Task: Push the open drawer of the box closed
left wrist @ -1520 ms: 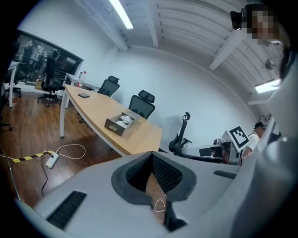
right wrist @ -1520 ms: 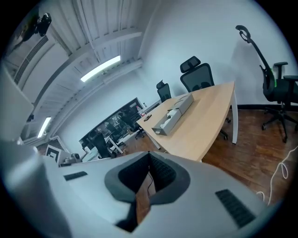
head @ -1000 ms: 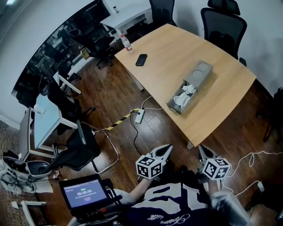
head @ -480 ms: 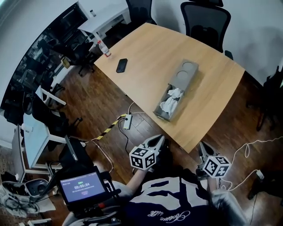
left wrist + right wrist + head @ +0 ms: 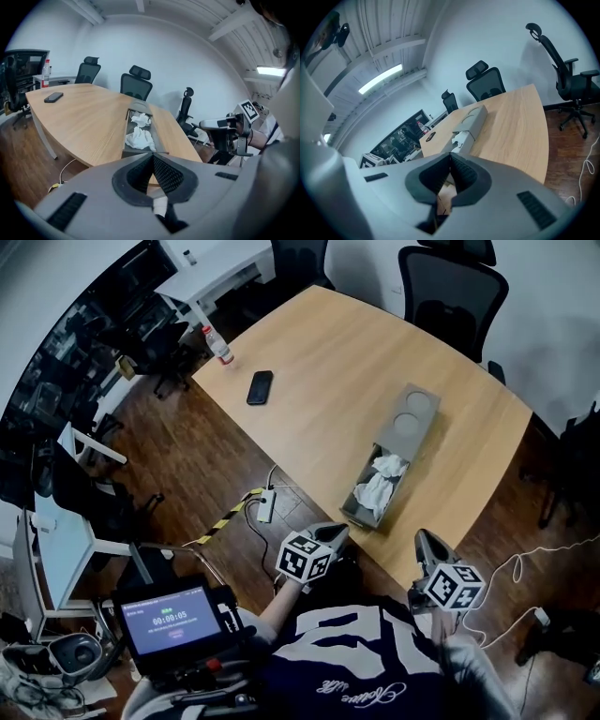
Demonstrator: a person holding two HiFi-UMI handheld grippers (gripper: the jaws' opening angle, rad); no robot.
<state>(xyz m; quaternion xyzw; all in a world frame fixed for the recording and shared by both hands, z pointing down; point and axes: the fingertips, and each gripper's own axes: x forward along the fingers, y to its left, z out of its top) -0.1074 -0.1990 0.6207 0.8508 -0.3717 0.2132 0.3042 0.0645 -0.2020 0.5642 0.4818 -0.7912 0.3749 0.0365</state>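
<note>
The right gripper [image 5: 450,154], fingers [image 5: 464,172] pressed together, faced the grey box [image 5: 474,119], its drawer [image 5: 461,139] open, mid-frame on the wooden bench [image 5: 513,126].

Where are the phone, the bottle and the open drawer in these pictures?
phone [image 5: 260,387]: head view, middle of its dark face.
bottle [image 5: 218,346]: head view, middle of its body.
drawer [image 5: 361,517]: head view, its front wall at the table's edge.
</note>
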